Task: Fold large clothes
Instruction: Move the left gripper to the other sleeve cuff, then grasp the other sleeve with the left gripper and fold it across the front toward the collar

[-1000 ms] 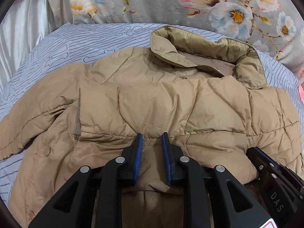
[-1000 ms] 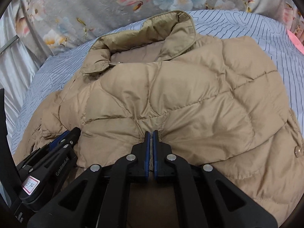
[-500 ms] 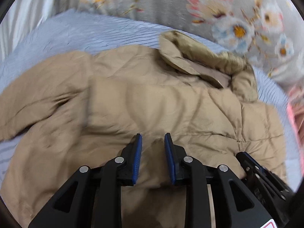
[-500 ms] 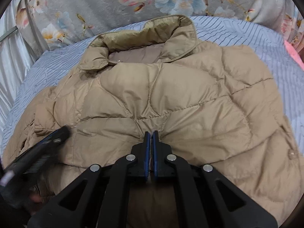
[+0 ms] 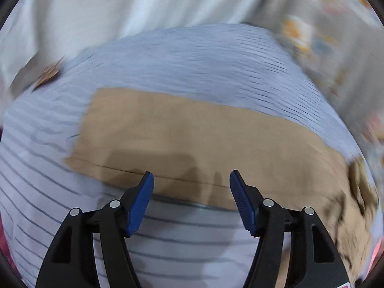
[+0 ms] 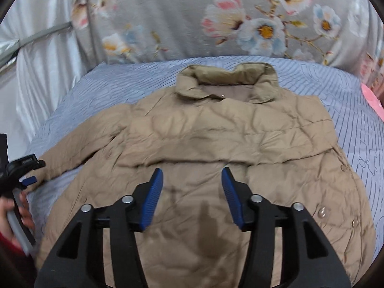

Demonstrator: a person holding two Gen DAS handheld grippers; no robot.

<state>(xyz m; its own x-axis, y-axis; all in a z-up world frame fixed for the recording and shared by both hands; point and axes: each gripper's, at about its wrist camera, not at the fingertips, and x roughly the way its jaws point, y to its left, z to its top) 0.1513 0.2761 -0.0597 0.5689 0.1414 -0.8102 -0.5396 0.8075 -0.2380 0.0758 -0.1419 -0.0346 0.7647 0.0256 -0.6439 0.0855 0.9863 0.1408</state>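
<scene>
blurred jacket sleeve [image 5: 192, 139], tongs [image 5: 190, 180] opening

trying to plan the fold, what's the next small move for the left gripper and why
Probably bring the left gripper down onto the sleeve and close on its near edge, to fold it in over the jacket. The sleeve lies stretched out flat on the striped sheet, and the gripper's jaws are opening with nothing between them.
</scene>
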